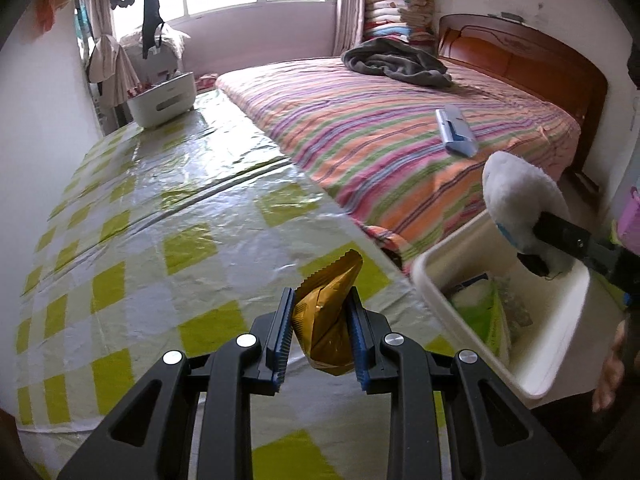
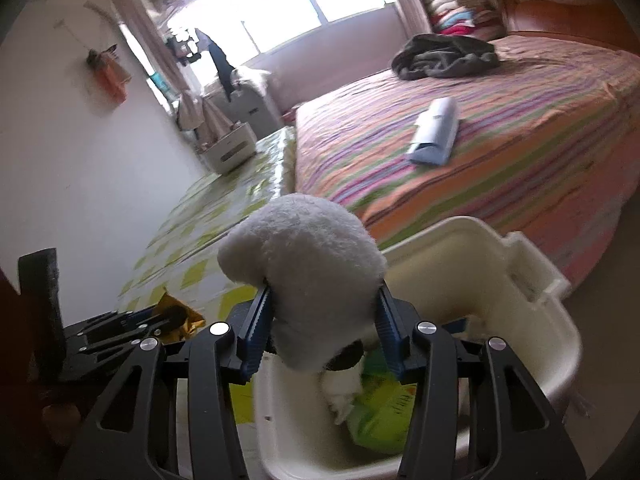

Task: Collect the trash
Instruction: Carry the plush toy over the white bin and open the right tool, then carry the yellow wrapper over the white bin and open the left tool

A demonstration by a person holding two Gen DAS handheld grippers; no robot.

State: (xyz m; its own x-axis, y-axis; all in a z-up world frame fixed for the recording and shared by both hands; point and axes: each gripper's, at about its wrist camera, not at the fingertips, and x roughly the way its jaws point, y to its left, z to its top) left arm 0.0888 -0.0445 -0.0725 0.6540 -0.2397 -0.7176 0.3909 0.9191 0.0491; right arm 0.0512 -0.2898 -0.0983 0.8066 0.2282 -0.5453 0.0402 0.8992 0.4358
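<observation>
Left gripper [image 1: 320, 320]: jaws closed on a gold foil wrapper [image 1: 330, 316], pinched across its middle, serrated top edge poking up past the blue pads. The wrapper is off the desk [image 1: 132, 216], above the near right corner of the checked green-and-white cover. Judged very light, thin and crinkly; the foil looks slick, so a grip across the crumpled bulk, as now, should hold better than one at a flat edge. Not fragile; squeezing harder costs nothing.

Right gripper [image 2: 322, 328]: jaws set fairly wide and holding a white fluffy plush item [image 2: 304, 268] by its sides; a dark patch shows at its underside. Soft and compressible, light; the pile gives under the pads, so the grip likely sinks in and holds. It hangs over the white bin [image 2: 532, 280], which sits off the desk's near right corner, between desk and bed [image 1: 400, 128].

Inside the bin: a green package [image 2: 380, 412] and a scrap of white material, partly hidden.

Judgement: both pieces look ready to drop into the bin; the plush is already above the opening, while the wrapper is just left of the bin rim.

Elsewhere: a blue folded item [image 1: 456, 132] lies on the bed; a second white basket [image 1: 164, 100] stands at the desk's far edge.
</observation>
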